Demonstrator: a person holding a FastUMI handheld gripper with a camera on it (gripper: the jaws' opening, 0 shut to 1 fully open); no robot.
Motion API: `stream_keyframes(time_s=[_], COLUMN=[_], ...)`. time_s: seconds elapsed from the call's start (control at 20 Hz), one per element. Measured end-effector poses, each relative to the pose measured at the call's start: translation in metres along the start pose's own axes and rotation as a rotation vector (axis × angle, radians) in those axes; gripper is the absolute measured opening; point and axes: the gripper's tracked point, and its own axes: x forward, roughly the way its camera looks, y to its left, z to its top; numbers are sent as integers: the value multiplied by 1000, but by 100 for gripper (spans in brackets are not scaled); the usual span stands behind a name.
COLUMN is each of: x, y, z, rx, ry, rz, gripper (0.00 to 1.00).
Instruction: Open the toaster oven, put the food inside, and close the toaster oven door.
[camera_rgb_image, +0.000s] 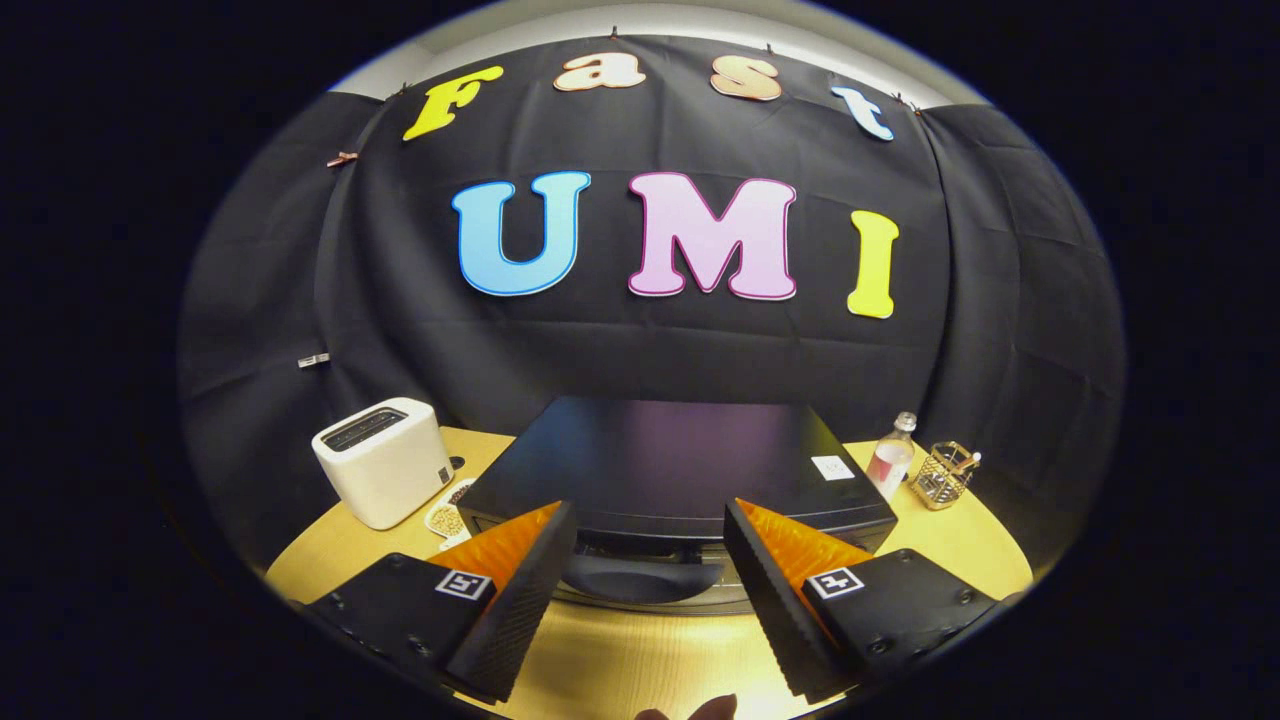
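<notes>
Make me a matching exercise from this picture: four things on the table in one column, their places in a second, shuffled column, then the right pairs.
Things
1. black toaster oven
2. white slot toaster
3. clear plastic bottle
4. small plate of food

Places
A. beside the wire basket
B. tucked between toaster and oven
C. just ahead of the open gripper
D. near the table's edge, beyond the food plate

Pairs: 1-C, 2-D, 3-A, 4-B

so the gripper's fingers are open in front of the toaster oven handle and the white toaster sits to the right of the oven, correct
Not quite. The gripper view shows the white toaster to the left of the toaster oven, not the right. The rest holds: the gripper is open, with the oven's handle just ahead between its fingers.
</notes>
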Motion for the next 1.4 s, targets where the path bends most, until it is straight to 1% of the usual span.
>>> stream_keyframes(time_s=[0.35,0.5,0.65,0.75,0.85,1.15,1.2,1.25,1.4], x=[18,23,31,31,25,-6,-12,-20,-30], y=[5,1,-5,-3,-2,2,3,3,5], z=[-35,-37,-38,-39,-40,-63,-70,-70,-87], rx=[26,27,55,19,47,84,78,70,67], ry=[99,100,125,117,126,182,205,187,210], rz=[-1,-33,-97,-93,-83,-74,-74,-76,-81], gripper=[99,99,99,99,99,99,99,99,100])
